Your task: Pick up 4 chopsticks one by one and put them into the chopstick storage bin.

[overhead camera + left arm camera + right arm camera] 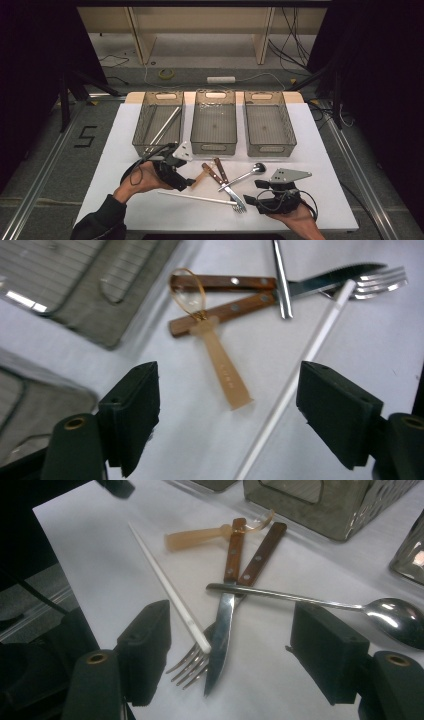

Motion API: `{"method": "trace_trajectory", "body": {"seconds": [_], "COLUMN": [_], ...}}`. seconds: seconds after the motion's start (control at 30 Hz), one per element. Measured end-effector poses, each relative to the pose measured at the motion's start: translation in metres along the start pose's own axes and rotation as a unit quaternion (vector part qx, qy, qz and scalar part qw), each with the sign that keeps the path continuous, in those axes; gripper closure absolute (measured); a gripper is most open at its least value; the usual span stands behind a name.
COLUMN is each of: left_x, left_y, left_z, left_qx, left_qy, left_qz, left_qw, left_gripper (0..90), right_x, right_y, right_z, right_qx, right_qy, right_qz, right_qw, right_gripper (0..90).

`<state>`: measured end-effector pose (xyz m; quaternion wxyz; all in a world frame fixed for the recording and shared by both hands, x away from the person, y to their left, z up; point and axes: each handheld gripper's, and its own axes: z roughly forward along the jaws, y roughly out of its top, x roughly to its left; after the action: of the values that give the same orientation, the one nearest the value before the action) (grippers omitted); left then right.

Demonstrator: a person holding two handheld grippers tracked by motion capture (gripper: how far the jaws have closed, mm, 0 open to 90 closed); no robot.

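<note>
The left gripper [189, 183] hovers with its jaws spread wide and nothing between them. Directly ahead of it lies the translucent amber plastic spoon [215, 347], its handle end toward the jaws, apparently lined up for a pick along that axis. The spoon's bowl rests on two wooden-handled steak knives [227, 295], so a lift may disturb them. A white chopstick [305, 360] runs past the inner side of the far jaw and could be caught on closing. Beyond the gripper stand three mesh bins [213, 145]; the leftmost bin [141, 135] holds metal rods, probably sorted chopsticks.

The right gripper [250, 199] rests on the table, jaws likewise wide and empty. Just ahead of it, the fork [192, 667], a knife blade [220, 635] and a metal spoon [395, 620] overlap in a pile, which blocks a clean single pick.
</note>
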<state>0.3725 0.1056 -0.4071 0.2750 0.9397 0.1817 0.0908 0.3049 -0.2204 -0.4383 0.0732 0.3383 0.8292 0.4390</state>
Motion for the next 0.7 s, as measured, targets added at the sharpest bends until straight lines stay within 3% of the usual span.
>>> {"method": "trace_trajectory", "body": {"seconds": [0.17, 0.33, 0.47, 0.7], "left_x": [-0.010, -0.018, -0.022, -0.028], "left_y": [0.000, -0.002, -0.003, -0.003], "left_z": [0.009, 0.019, 0.026, 0.038], "left_qx": [0.028, 0.047, 0.067, 0.089], "left_qy": [-0.013, -0.026, -0.037, -0.052], "left_qz": [0.032, 0.046, 0.066, 0.077], "left_qw": [0.9990, 0.9975, 0.9949, 0.9917], "left_gripper": [30.6, 37.1, 42.8, 51.3], "right_x": [0.000, 0.001, 0.001, 0.001], "right_y": [0.000, 0.000, 0.000, 0.000], "right_z": [0.001, 0.001, 0.001, 0.002], "right_qx": [0.002, 0.005, 0.005, 0.006], "right_qy": [0.001, 0.002, 0.003, 0.004], "right_qz": [0.000, 0.000, 0.000, -0.002], "right_qw": [1.0000, 1.0000, 1.0000, 1.0000], "right_gripper": [33.5, 33.5, 33.5, 33.6]}}
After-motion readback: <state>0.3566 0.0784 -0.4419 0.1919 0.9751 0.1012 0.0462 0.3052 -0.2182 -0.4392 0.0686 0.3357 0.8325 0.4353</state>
